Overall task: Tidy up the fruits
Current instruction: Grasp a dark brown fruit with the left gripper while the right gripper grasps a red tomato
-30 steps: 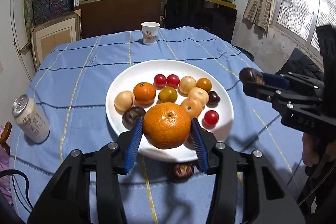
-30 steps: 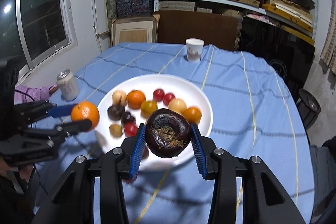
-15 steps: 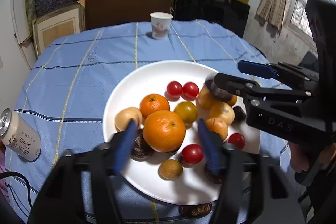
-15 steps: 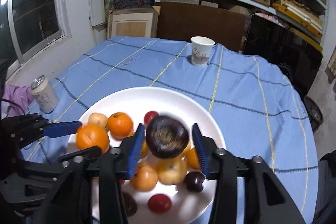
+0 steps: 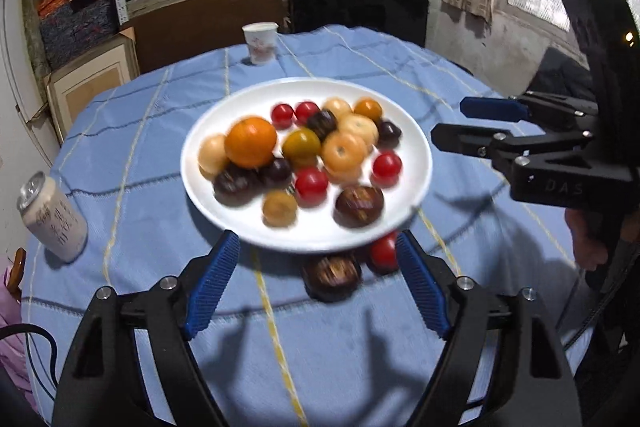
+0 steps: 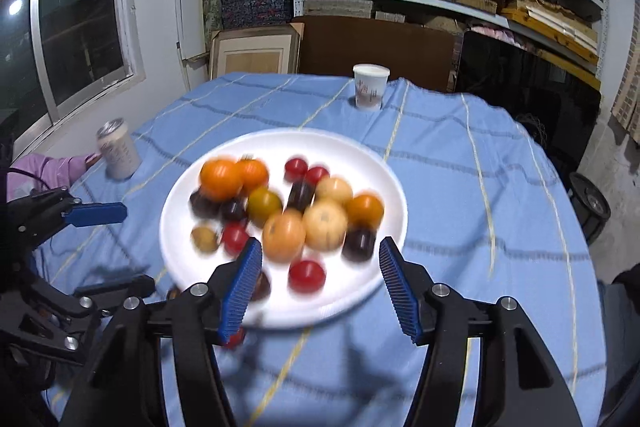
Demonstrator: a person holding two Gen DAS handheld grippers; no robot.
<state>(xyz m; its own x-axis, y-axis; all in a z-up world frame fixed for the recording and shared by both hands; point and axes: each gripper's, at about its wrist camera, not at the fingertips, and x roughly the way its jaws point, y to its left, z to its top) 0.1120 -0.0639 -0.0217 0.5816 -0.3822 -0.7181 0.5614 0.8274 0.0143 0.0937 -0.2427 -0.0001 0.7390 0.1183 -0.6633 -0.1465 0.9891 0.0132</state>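
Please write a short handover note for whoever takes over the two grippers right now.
Left gripper: open, holding nothing; its jaws have just been opening.
Right gripper: open, holding nothing; its jaws have just been opening too.
Done: the large orange and the other fruits sit on the white plate.
Left: a dark fruit and a red tomato lie on the blue tablecloth, just off the plate's near rim.

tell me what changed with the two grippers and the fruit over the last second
Both let go. The left gripper released the big orange onto the white plate; the right gripper dropped its dark fruit there too. Both jaws have just been opening, now empty. Can, paper cup and two fruits on the tablecloth stayed put.
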